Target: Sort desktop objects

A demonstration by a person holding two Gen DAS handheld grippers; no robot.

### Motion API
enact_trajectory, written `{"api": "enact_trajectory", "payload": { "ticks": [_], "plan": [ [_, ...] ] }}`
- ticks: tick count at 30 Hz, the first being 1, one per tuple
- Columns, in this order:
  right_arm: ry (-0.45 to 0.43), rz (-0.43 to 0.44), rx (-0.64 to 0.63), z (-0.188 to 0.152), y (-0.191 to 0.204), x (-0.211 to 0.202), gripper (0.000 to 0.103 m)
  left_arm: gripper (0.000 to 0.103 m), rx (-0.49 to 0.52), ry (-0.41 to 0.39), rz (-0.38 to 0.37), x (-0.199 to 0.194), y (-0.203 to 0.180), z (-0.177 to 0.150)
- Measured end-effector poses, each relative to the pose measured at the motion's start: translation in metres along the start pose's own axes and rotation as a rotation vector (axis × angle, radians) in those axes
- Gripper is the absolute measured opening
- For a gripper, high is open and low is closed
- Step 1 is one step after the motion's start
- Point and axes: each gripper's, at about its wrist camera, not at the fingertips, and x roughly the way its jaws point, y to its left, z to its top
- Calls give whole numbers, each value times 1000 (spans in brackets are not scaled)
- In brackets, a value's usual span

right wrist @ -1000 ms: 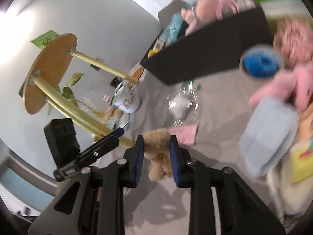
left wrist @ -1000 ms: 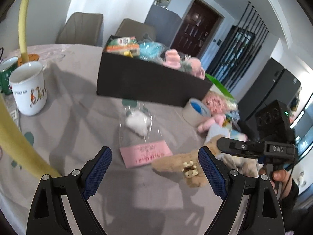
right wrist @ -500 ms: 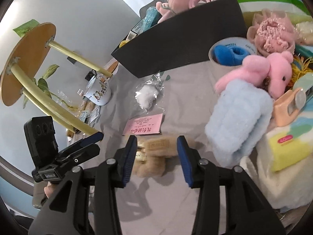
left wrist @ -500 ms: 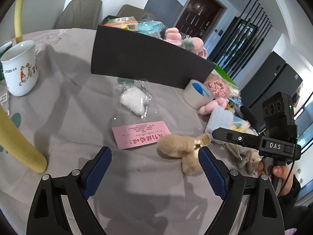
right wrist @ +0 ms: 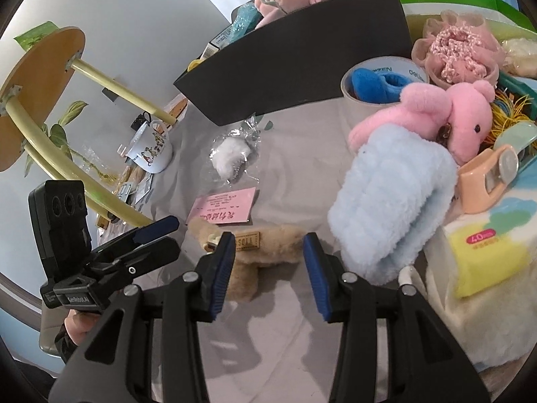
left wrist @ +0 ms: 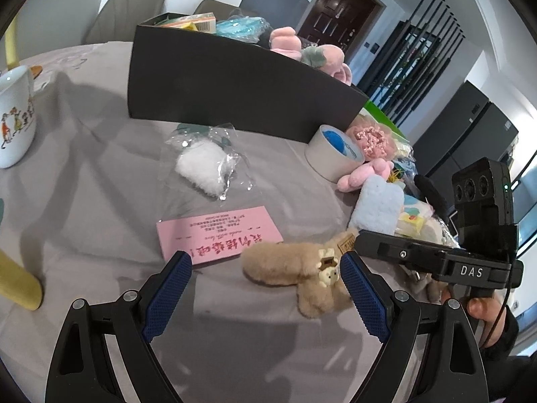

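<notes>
While both grippers hang low over the grey tablecloth [left wrist: 84,221], the tan plush toy [left wrist: 295,268] lies flat on the cloth just in front of them. The left gripper [left wrist: 265,297] has its blue pads spread wide with nothing between them; the toy sits ahead of its right finger, close to that pad but apart from it. From the other side, the right gripper [right wrist: 268,268] stands partly open, its pads either side of the toy's body and clear of the fur, so the toy [right wrist: 268,248] is not gripped. A small label on the toy shows between those pads.

Just beyond the toy lies a pink card [left wrist: 218,235], and past that a clear bag with white fluff [left wrist: 204,164]. To the right of the toy sits a pale blue fuzzy pouch [right wrist: 389,208], with a pink plush animal [right wrist: 436,114] leaning on it and a tape roll [right wrist: 379,80] behind. Farther back stands a black box [left wrist: 235,84] holding soft toys and packets. A white mug [left wrist: 15,117] stands off to the left.
</notes>
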Motion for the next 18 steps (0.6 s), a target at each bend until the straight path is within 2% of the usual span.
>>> {"api": "enact_trajectory", "payload": {
  "ticks": [7, 9, 10, 12, 13, 18],
  "plan": [
    [11, 20, 29, 0, -4, 6, 48, 89, -4, 20, -18, 14, 2, 2],
    [9, 28, 28, 0, -3, 8, 48, 76, -8, 29, -34, 16, 2, 2],
    [8, 31, 27, 0, -3, 8, 48, 75, -14, 30, -55, 17, 3, 2],
    [6, 34, 22, 0, -3, 10, 48, 61, -18, 28, -89, 16, 4, 2],
    [6, 34, 23, 0, -4, 11, 47, 58, -20, 29, -110, 15, 3, 2],
    [10, 22, 9, 0, -2, 12, 47, 58, 3, 25, -93, 13, -1, 3]
  ]
}}
